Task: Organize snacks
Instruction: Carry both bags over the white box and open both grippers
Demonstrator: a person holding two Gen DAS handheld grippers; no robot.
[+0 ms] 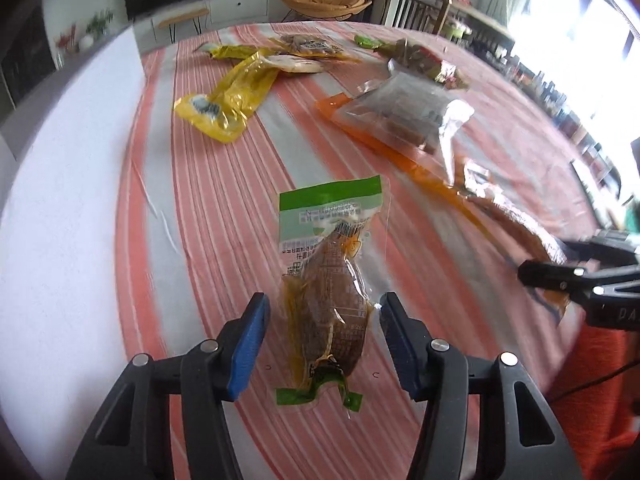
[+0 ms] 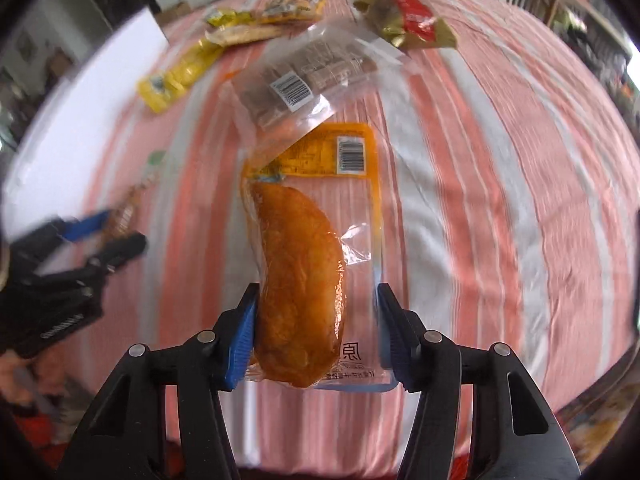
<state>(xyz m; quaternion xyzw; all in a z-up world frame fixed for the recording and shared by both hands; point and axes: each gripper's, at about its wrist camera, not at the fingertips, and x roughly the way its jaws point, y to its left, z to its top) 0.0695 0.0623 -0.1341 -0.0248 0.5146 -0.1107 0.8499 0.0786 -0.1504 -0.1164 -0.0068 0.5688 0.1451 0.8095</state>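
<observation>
While the left gripper (image 1: 322, 316) sits with its blue pads spread on either side of a green-topped snack pack (image 1: 326, 284), there's a small gap on both sides, so nothing is pinched. That pack lies flat on the striped tablecloth (image 1: 224, 184), brown lump inside, fine print on the label too small to read.

Over in the right wrist view, the right gripper (image 2: 316, 320) has the orange-labelled pack (image 2: 308, 264) between its pads. The left pad touches the golden meat; whether the right pad presses the clear film edge I can't tell. One character, 原, reads near the bottom edge, plus a barcode up at 12 o'clock.

Further out at 12, a clear pack with a barcode sticker (image 2: 304, 76) overlaps its top. At 1 o'clock sits a red and gold bag (image 2: 412, 20), at 10 o'clock a yellow pack (image 2: 180, 76).
</observation>
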